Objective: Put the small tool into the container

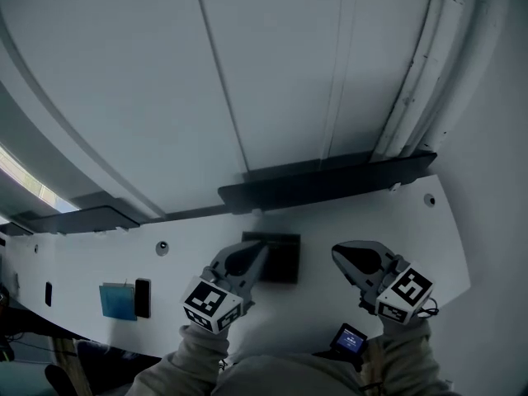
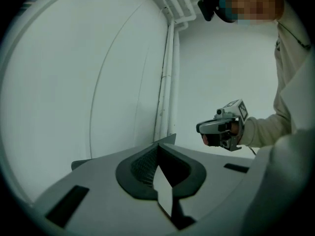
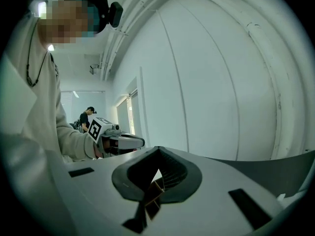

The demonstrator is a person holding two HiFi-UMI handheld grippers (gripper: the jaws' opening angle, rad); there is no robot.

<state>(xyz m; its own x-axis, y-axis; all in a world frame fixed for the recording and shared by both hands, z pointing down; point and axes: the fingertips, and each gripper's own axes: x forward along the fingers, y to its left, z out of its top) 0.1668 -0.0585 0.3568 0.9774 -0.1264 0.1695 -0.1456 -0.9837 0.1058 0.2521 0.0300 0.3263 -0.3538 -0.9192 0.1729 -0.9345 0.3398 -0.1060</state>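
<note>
White table (image 1: 346,221) against a pale wall, seen only in the head view. Dark container (image 1: 279,261) at its centre. Left gripper (image 1: 259,254) tips at the box's left edge, right gripper (image 1: 337,252) apart to its right — both pairs of jaws pressed together, nothing pinched. Gripper views tilted up — just wall and each other. Small tool not made out anywhere.

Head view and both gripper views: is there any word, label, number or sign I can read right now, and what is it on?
No readable words or numbers in any view.
Left gripper: its cube shows only black-and-white square markers, no letters.
Right gripper: the same.
Small dark device with a lit blue screen: too small to read.
Flat blue rectangular card: no legible print.
</note>
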